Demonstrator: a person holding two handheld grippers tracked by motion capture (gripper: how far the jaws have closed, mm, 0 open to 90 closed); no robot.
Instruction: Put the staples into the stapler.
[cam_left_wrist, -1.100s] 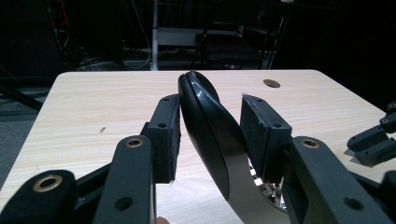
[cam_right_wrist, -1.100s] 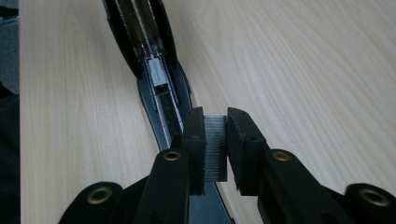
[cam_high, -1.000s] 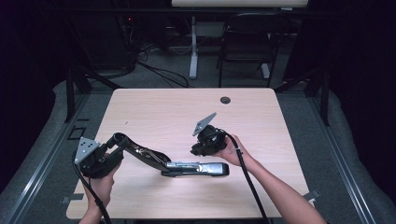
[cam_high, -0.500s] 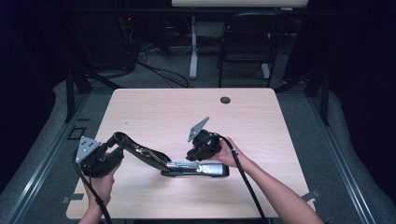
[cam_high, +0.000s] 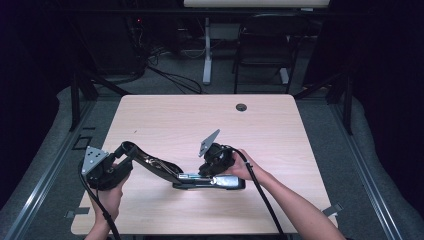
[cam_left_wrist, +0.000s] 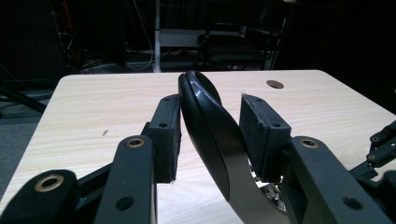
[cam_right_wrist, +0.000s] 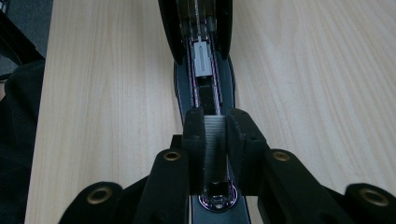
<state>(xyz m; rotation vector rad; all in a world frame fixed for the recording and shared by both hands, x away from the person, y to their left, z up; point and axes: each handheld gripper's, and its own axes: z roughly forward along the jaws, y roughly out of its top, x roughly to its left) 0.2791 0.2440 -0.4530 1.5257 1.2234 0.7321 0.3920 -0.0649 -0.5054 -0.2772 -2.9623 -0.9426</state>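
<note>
Stapler (cam_high: 200, 177) lengthwise across the table (cam_high: 280, 130), opened lid toward left gripper (cam_high: 107, 172)

An opened stapler (cam_high: 200, 177) lies low on the table (cam_high: 280, 130), centre frame, between the left gripper (cam_high: 107, 170) at lower left and the right gripper (cam_high: 215, 165) at centre.

The right gripper (cam_right_wrist: 215, 140) looks down along an opened black stapler (cam_right_wrist: 203, 88) lying on the pale wood-grain counter (cam_right_wrist: 107, 93). Its two black fingers (cam_right_wrist: 194, 140) stand close on either side of a grey strip of staples (cam_right_wrist: 215, 149) seated in the stapler's metal channel, touching its flanks. Farther up the channel sits a light grey plastic pusher block (cam_right_wrist: 201, 59), framed by the stapler's raised black top cover (cam_right_wrist: 168, 28).
</note>
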